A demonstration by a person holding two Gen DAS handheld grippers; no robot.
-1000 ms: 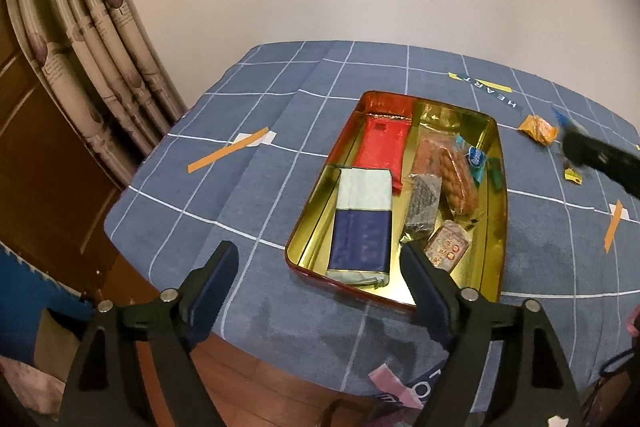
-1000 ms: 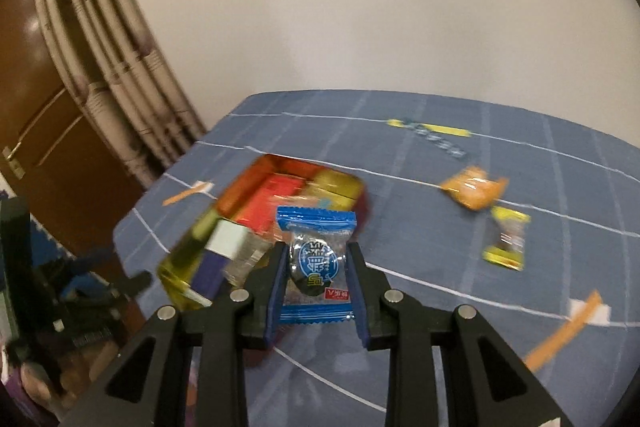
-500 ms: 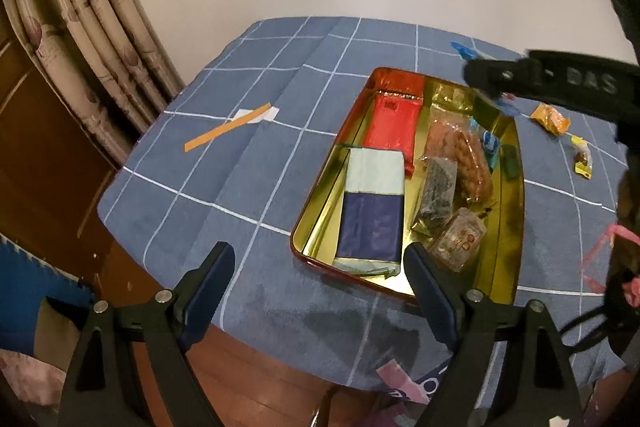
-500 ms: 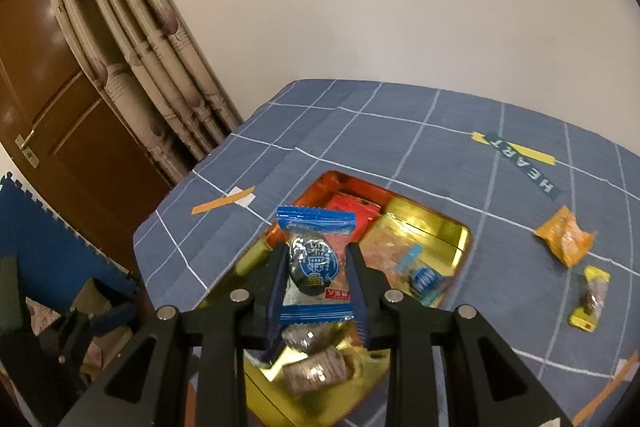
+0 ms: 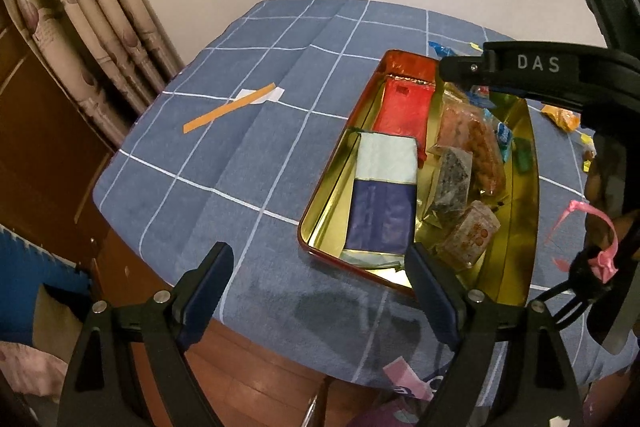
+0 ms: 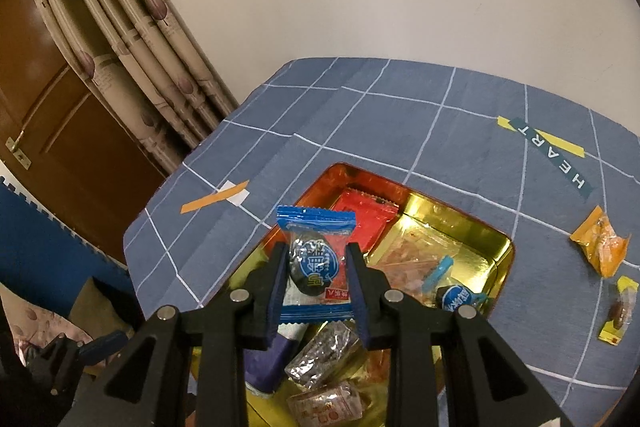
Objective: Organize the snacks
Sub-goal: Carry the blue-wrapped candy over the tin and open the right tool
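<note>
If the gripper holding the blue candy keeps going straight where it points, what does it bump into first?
Probably the snacks inside the gold tin. The right gripper, shut on the blue candy packet, points down over the red packet and clear packets; depth is hard to judge.

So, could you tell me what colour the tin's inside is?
Shiny gold inside the tin, clearest in the left wrist view.

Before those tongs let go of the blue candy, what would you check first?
1. Right tongs grip the blue candy packet firmly: ok.
2. Packet is above the gold tin, not the tablecloth: ok.
3. Bare floor left in the tin for it: ok, along the gold strip.
4. Left tongs open, empty, clear of the drop: ok.
5. Height above the tin low enough: cannot tell.
6. Orange packet and yellow packet packed: not ok.
</note>
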